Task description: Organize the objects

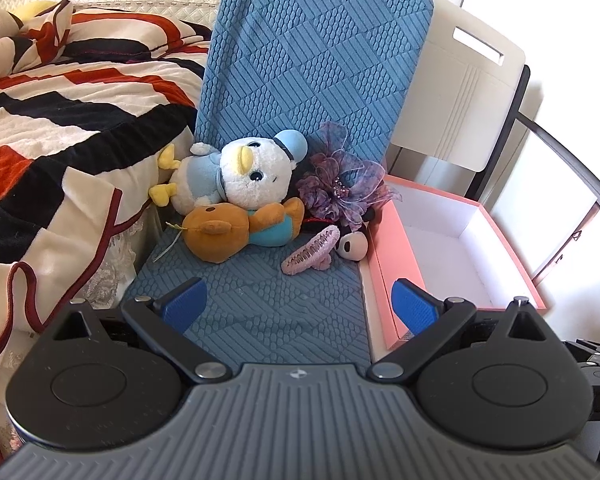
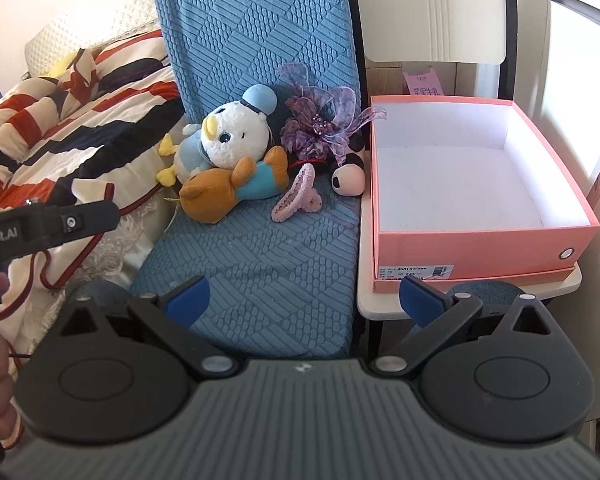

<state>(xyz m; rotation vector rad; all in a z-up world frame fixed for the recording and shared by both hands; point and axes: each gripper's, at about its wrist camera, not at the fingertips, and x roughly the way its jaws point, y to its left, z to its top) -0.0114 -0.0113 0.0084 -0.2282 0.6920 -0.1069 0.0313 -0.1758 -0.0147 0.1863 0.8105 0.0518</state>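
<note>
We are holding the left tongs [image 1: 298, 306] spread wide with nothing between their blue pads [image 1: 184, 300], low over the front of the blue seat cushion [image 1: 260, 308]. We are keeping the right tongs [image 2: 304, 300] just as wide and just as empty, one pad over the cushion and the other over the front edge of the small white surface [image 2: 380, 304] beside the chair.

Ahead of both tongs, well apart from the pads, the things to sort are lying in a heap at the back of the seat. Nearest to us is the pink fuzzy hair claw [image 1: 312, 252], lying on the cushion with its teeth showing. Just beside it on the right we are seeing a small black and white plush [image 1: 352, 246], touching the wall of the box. To the left, a brown bear plush [image 1: 240, 230] in a blue top is lying on its side, and a white duck plush [image 1: 240, 174] with a blue cap is resting on top of it, leaning toward the chair back. Behind the claw, a purple ribbon flower [image 1: 344, 180] is sitting against the backrest.

To the right of the heap, on the white surface, a pink box [image 2: 480, 248] with a white inside is standing open, close to our right tongs. To the left of the chair, a red, black and cream striped blanket [image 1: 60, 140] is hanging off the bed. In the right wrist view, the left device [image 2: 48, 224] is reaching in from the left edge.
</note>
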